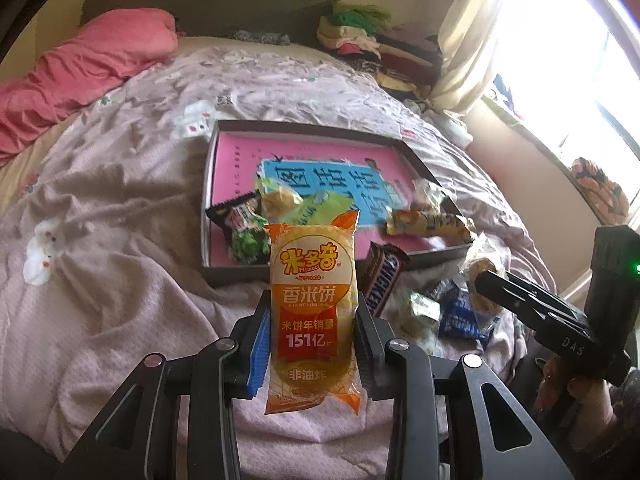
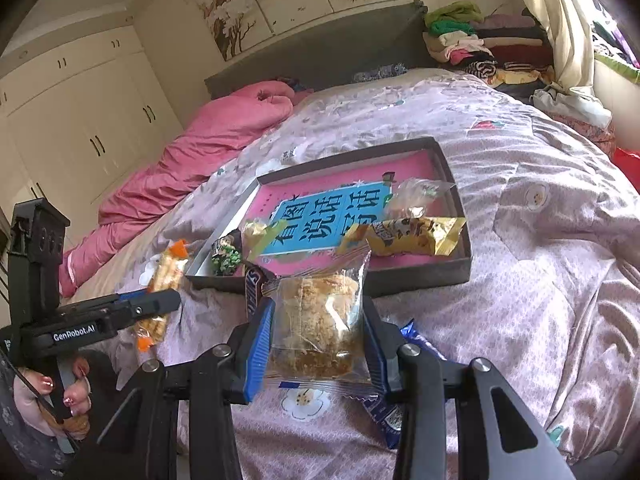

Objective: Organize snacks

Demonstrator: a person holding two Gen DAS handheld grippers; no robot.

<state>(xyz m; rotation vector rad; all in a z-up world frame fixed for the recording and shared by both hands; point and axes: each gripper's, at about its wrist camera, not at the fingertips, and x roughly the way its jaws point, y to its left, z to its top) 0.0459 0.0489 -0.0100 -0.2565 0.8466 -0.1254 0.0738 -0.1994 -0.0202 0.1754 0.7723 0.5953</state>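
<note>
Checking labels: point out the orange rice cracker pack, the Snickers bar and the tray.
orange rice cracker pack [image 1: 314,300], left wrist view, middle of its front label.
Snickers bar [image 1: 382,276], left wrist view, lettered wrapper face.
tray [image 2: 452,168], right wrist view, right side wall.

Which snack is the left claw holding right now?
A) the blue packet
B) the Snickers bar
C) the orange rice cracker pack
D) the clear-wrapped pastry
C: in the left wrist view the left claw pinches the upright orange rice cracker pack, while the Snickers bar lies on the bedspread.
</note>
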